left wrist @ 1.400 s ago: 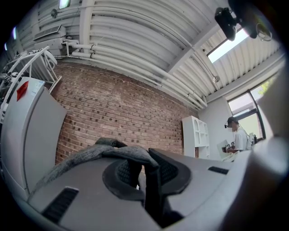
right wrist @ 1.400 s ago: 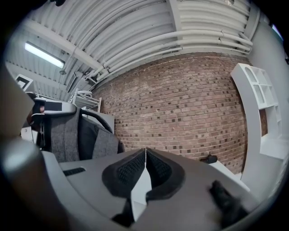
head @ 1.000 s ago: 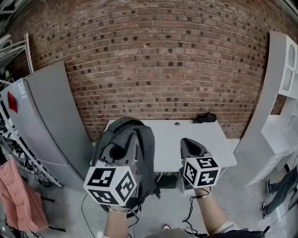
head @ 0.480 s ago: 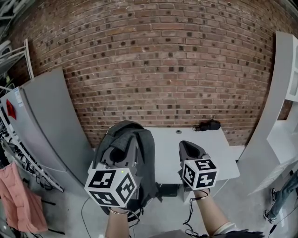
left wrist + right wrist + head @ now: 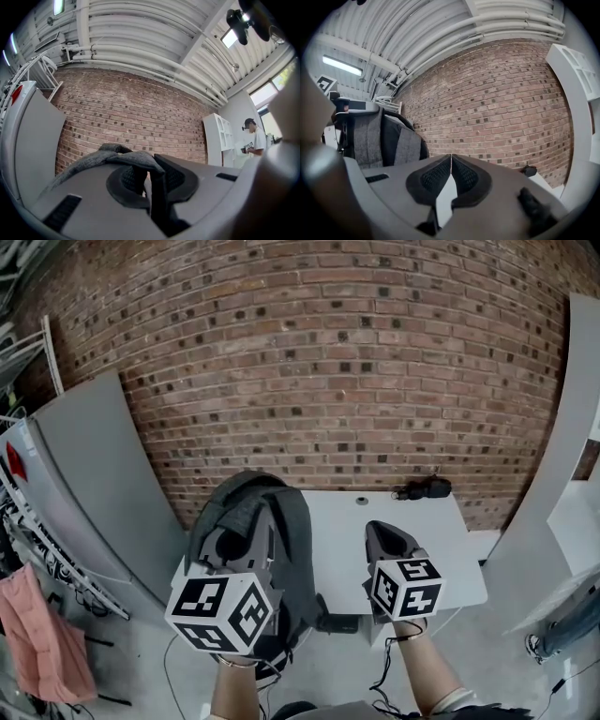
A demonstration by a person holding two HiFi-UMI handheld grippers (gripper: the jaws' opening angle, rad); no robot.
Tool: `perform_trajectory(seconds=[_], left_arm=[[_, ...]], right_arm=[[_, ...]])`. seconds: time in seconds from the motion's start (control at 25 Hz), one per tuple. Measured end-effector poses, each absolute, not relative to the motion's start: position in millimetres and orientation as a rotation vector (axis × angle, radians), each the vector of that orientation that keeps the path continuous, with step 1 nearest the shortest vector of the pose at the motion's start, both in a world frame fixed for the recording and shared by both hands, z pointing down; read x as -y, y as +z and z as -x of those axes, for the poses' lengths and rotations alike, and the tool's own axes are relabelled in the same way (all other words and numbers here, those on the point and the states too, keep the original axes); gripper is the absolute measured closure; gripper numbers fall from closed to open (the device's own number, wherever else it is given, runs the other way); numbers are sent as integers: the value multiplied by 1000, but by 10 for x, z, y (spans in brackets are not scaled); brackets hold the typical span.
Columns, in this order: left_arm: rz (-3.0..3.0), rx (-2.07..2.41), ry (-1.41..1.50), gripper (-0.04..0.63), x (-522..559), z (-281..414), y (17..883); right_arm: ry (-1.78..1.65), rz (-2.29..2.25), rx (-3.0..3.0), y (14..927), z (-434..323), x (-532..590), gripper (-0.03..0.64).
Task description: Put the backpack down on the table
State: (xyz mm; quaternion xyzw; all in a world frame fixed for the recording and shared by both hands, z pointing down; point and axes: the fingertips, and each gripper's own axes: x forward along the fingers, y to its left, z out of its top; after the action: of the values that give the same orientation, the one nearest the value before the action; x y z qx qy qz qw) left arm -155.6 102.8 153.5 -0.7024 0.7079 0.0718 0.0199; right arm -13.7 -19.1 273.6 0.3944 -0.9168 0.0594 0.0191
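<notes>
Left gripper point(image 5: 236, 542) clenched on backpack point(image 5: 292, 531) top strap. Pack hangs upright at near left corner of surface point(image 5: 427, 540), apparently not yet resting. Right gripper point(image 5: 382, 538) pinched shut, empty, alongside.

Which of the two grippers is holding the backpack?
The left gripper: its jaws are clamped on the grey backpack. The right gripper is shut, with nothing between its jaws.

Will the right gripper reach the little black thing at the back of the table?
Probably yes: the right gripper is shut and empty, and only bare table lies between it and the black thing.
</notes>
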Motion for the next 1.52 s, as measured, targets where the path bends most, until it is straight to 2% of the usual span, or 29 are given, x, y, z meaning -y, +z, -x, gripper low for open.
perform_trajectory(seconds=[0.6, 1.52], left_arm=[[2189, -2198, 195, 541, -415, 1797, 1718], [2179, -2184, 202, 541, 1115, 2853, 1584]], right_arm=[[207, -1219, 2811, 3017, 363, 751, 586], [152, -1248, 2809, 2845, 1403, 2286, 586]])
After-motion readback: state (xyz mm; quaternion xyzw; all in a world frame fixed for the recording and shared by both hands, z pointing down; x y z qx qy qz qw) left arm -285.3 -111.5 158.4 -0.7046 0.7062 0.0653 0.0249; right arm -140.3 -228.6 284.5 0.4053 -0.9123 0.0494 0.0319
